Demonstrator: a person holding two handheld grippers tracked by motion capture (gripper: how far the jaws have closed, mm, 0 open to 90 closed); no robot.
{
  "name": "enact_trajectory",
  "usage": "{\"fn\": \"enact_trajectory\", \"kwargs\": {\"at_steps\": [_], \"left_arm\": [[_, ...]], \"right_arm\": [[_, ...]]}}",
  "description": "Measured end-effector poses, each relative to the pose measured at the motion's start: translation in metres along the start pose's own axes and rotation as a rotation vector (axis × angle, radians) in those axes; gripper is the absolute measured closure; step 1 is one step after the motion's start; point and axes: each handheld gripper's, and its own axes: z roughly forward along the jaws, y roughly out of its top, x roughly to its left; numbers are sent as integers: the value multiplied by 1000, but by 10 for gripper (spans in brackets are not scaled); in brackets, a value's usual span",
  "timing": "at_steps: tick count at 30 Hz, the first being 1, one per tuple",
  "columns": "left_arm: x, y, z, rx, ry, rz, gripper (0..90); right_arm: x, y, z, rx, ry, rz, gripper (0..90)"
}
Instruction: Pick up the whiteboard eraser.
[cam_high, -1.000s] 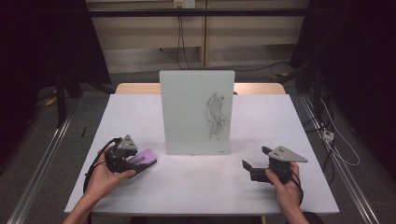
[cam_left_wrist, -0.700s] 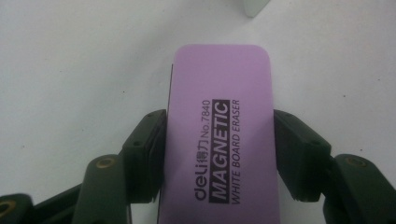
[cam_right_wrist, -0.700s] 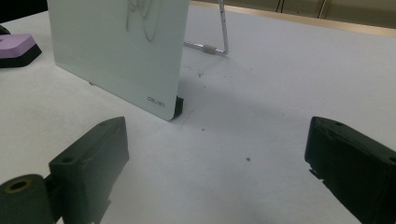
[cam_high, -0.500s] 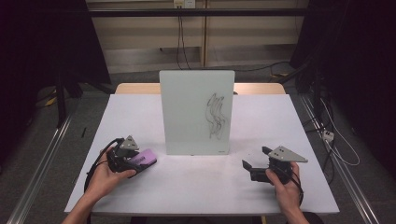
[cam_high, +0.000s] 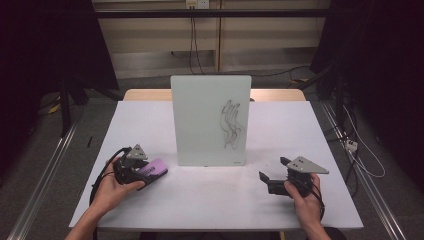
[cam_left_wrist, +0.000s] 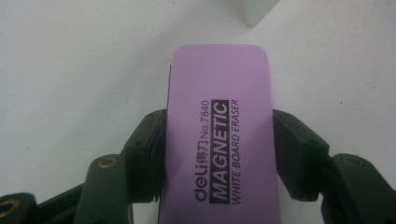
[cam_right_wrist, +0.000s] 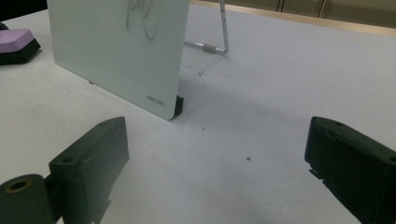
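The left tool (cam_left_wrist: 219, 154) pinches a flat lilac rectangular whiteboard eraser (cam_left_wrist: 219, 135) by its two long sides, its black pads pressed against the edges after the jaws have just been closing on it. The printed top of the eraser faces up and its dark felt underside lies flat on the white tabletop (cam_high: 215, 195), a hold that would let the felt meet a writing surface once the block is lifted and turned. In the high view the person's left hand (cam_high: 112, 187) wraps the left tool (cam_high: 137, 172) at the near left of the tabletop, with the eraser (cam_high: 154, 168) pointing toward the board.

That board, a pale green frosted-glass panel (cam_high: 210, 120), stands upright at the middle of the tabletop, leaning on a thin metal prop (cam_right_wrist: 224, 32) seen behind it from the right gripper view. A loose black marker scribble (cam_high: 231, 125) covers the right part of its face, and it appears to be what the eraser is meant for.

The right tool (cam_high: 275, 180) rests low on the tabletop at the near right in the person's right hand (cam_high: 305, 197), its jaws spread wide with nothing between them. It points at the board's lower corner (cam_right_wrist: 170, 105), probably placed to steady the panel while the wiping is done. Eraser and board stand near each other but apart.
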Motion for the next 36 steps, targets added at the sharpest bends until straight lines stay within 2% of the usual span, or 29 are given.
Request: {"fn": "enact_trajectory", "kwargs": {"at_steps": [3,10,14,17,18,20,21,24,32,36], "left_arm": [[-2,0,-3,-35,19,-6,408],[-5,-2,-11,-100,28,-13,409],[-6,-2,-16,-154,14,-29,409],[-7,-2,-18,-187,24,-47,408],[-6,-1,-19,-193,14,-40,409],[-7,-1,-20,-224,10,-60,409],[-6,-1,-21,-233,13,-55,409],[-7,0,-22,-253,10,-68,408],[-9,3,-27,-291,5,-68,408],[-11,5,-30,-306,7,-53,409]], "right_arm": [[0,0,1,2,2,-2,66],[-1,1,3,3,-4,11,66],[-1,2,6,4,-6,13,67],[-2,2,7,4,-5,15,67],[-2,2,7,4,-5,14,67],[-1,2,7,5,-2,12,67],[-1,1,7,3,0,8,67],[-1,1,6,4,3,6,65],[0,1,5,4,5,5,60],[0,1,4,4,4,4,58]]}}
